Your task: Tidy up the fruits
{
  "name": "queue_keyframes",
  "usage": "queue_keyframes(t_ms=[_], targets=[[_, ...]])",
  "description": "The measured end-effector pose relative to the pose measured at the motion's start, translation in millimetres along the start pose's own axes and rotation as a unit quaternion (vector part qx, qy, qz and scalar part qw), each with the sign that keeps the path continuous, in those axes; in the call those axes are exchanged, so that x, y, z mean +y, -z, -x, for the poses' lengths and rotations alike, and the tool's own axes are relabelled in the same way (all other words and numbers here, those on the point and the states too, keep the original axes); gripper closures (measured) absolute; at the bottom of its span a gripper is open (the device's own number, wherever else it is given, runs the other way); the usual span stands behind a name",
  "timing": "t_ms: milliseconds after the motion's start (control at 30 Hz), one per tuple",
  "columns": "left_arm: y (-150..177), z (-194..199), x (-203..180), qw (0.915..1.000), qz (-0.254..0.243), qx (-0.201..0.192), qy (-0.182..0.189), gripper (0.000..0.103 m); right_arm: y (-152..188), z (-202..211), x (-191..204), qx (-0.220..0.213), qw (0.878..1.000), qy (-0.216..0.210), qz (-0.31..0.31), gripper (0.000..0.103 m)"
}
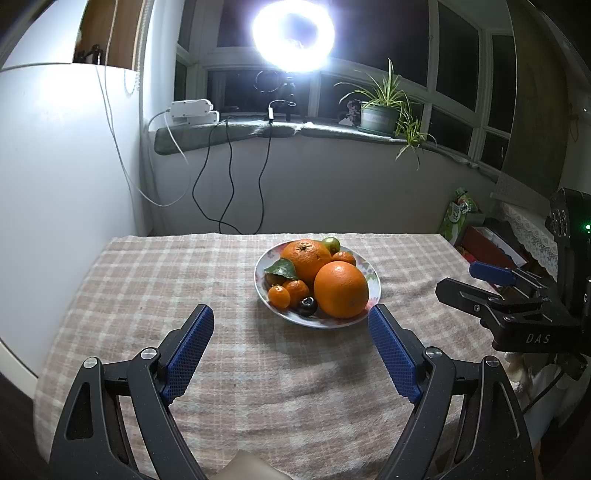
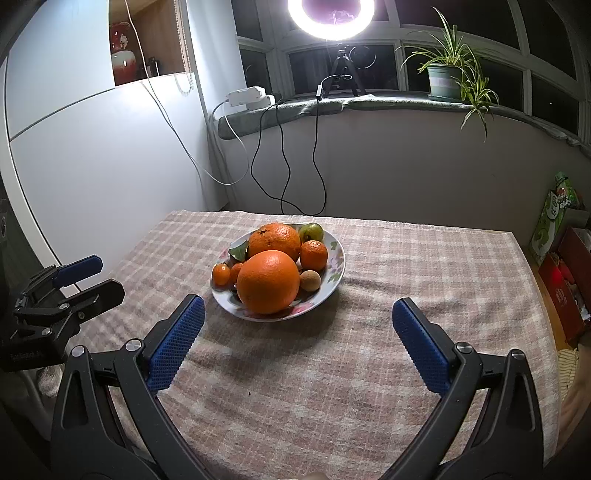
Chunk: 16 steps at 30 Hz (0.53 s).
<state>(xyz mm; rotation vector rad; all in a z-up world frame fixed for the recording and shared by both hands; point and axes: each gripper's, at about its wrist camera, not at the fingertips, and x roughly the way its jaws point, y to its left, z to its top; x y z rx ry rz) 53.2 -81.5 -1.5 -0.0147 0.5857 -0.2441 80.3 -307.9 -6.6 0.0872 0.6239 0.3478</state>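
A: Fruits, left wrist view first. All sit in the floral plate [image 1: 373,275] on the checked tablecloth [image 1: 147,280]. Nearest the camera on the plate: a big orange [image 1: 341,290]. Behind it a second big orange [image 1: 306,258], with a green leaf [image 1: 282,268] at its left side.

B: Small ones?

A: Three small mandarins [image 1: 279,296] at the plate's left front, a dark plum [image 1: 307,305] at its front edge, a green fruit [image 1: 331,243] at the back rim. Left gripper [image 1: 291,315] has its jaws spread wide with nothing between them, just short of the plate's near rim.

B: Right wrist view?

A: Same plate [image 2: 338,273], same front orange [image 2: 267,281] and back orange [image 2: 274,240]. A tan round fruit [image 2: 309,280] just right of the front orange, a mandarin [image 2: 314,254] behind that. Right gripper [image 2: 297,308] is also spread apart and empty, near the plate's front rim, not touching it.

B: Other stuff?

A: Ring light [image 2: 331,18] and potted plant [image 2: 445,75] on the sill beyond the plate.
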Motion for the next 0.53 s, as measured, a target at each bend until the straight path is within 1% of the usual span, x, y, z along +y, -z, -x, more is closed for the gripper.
queue_keyframes(t_ms=[533], targets=[[-0.1, -1.6, 3.4, 1.0, -0.002, -0.004, -0.003, 0.017, 3.4, -2.2, -3.0, 0.001, 1.0, 0.001, -0.004, 0.0]])
